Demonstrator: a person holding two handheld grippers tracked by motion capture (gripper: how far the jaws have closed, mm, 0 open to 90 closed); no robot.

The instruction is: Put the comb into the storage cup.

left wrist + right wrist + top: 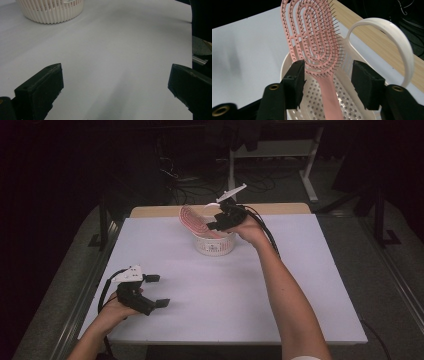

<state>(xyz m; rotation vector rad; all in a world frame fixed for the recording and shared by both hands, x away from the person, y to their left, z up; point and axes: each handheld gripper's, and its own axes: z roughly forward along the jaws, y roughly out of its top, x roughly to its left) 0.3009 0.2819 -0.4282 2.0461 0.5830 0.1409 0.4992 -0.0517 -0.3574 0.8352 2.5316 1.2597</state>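
Looks like we've dropped the pink hairbrush [313, 42] handle-down in the white basket [214, 245] at the table's 12 o'clock; right gripper [328, 75] spread around it (not pinching); next, back off cleanly; left gripper [115, 85] idles wide open.

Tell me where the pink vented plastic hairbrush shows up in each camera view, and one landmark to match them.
High view: the pink vented plastic hairbrush stands at the table's far middle, leaning left out of the white slotted plastic basket.
Left gripper view: not in it; the basket's ribbed wall sits at top left.
Right gripper view: centre, head up and handle down in the basket, between the open right gripper jaws.
Shared landmark: the basket.
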